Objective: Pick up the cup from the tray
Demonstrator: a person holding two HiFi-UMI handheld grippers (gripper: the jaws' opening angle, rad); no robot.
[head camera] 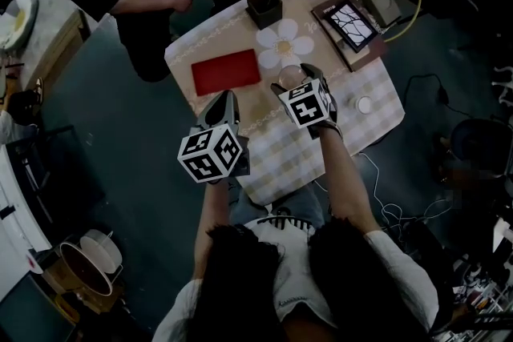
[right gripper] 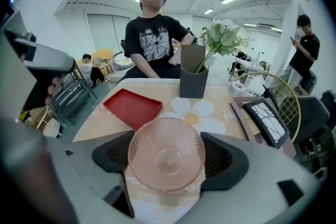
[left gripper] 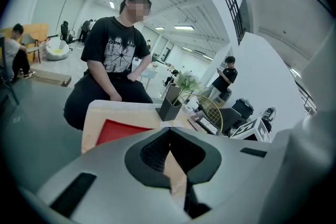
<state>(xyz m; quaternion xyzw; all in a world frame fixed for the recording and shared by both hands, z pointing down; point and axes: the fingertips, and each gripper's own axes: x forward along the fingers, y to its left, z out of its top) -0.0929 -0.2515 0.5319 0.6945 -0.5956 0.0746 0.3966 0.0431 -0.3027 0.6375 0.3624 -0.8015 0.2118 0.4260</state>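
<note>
Jaws of right gripper [right gripper: 166, 165] clamped on pink cup [right gripper: 167, 148], pads against both sides; cup apart from red tray [right gripper: 132, 106]; left gripper [left gripper: 170, 157] jaws together.

R claw [right gripper: 167, 159] pads press both sides of pink cup [right gripper: 166, 150], seen end-on. Behind: red tray [right gripper: 133, 106] nr bench [right gripper: 102, 122] left edge, flower mat [right gripper: 202, 114] mid, dark holder [right gripper: 193, 80] + person [right gripper: 155, 42] at far edge.
</note>
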